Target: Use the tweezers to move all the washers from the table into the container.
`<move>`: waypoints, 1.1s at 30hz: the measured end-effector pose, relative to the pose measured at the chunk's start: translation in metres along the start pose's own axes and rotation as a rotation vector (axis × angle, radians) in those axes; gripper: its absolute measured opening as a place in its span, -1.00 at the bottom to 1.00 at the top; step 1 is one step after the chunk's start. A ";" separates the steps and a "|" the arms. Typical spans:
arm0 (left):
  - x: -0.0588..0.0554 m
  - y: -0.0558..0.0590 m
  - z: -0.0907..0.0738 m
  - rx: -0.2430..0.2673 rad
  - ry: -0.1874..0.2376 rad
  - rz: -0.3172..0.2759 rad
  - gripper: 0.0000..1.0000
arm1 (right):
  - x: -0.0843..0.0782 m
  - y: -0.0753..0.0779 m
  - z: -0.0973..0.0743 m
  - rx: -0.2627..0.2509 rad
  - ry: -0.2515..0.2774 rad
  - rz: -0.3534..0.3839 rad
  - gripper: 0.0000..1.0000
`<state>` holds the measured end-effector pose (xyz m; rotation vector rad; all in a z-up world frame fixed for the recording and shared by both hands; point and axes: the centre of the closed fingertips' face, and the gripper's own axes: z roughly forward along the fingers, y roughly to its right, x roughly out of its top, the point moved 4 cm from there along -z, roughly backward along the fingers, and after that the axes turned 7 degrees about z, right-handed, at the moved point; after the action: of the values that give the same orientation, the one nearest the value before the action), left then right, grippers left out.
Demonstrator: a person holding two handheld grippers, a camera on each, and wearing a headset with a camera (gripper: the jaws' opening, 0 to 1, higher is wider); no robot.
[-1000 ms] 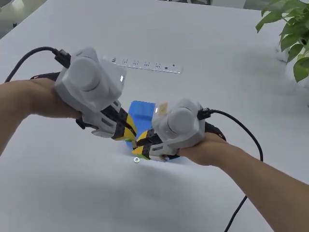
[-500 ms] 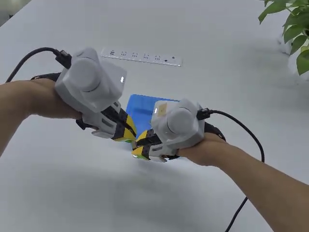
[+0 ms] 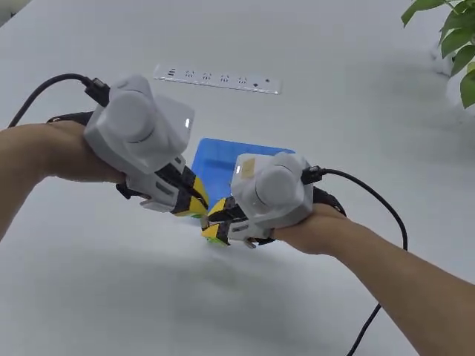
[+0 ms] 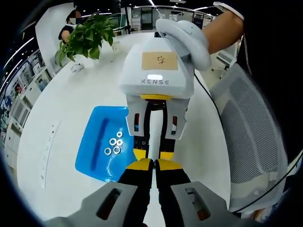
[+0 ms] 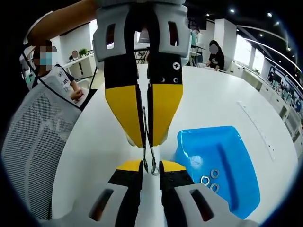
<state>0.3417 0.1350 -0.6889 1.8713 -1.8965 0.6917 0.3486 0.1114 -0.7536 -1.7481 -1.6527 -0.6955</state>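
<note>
My left gripper (image 3: pixel 197 208) and right gripper (image 3: pixel 214 226) meet tip to tip over the white table, just in front of the blue container (image 3: pixel 223 156). The left gripper (image 5: pixel 146 139) is shut on thin metal tweezers (image 5: pixel 147 142). Their tips reach down between the jaws of my right gripper (image 5: pixel 151 166), which press on them. A small washer (image 5: pixel 155 171) sits at the tweezer tips. Several washers (image 4: pixel 113 145) lie inside the container (image 4: pixel 97 142).
A white power strip (image 3: pixel 217 78) lies on the table beyond the container. A green plant (image 3: pixel 453 44) stands at the far right. A mesh office chair (image 4: pixel 251 123) is beside the table edge. Cables trail from both grippers.
The head camera has shifted, so more of the container shows. The washer that lay on the table under the right gripper is now covered by it. Both grippers stay tip to tip.
</note>
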 end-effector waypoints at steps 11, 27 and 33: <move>0.001 -0.003 -0.001 0.006 0.003 0.005 -0.88 | -0.001 0.002 0.001 -0.006 0.000 -0.004 -0.70; 0.000 -0.003 0.002 -0.003 -0.001 0.007 -0.87 | -0.004 0.002 0.007 0.000 -0.001 -0.011 -0.74; 0.000 -0.004 0.002 -0.002 0.000 0.005 -0.88 | -0.005 0.002 0.008 -0.002 0.001 -0.012 -0.77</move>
<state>0.3456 0.1339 -0.6903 1.8664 -1.9017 0.6915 0.3501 0.1141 -0.7627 -1.7405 -1.6635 -0.7042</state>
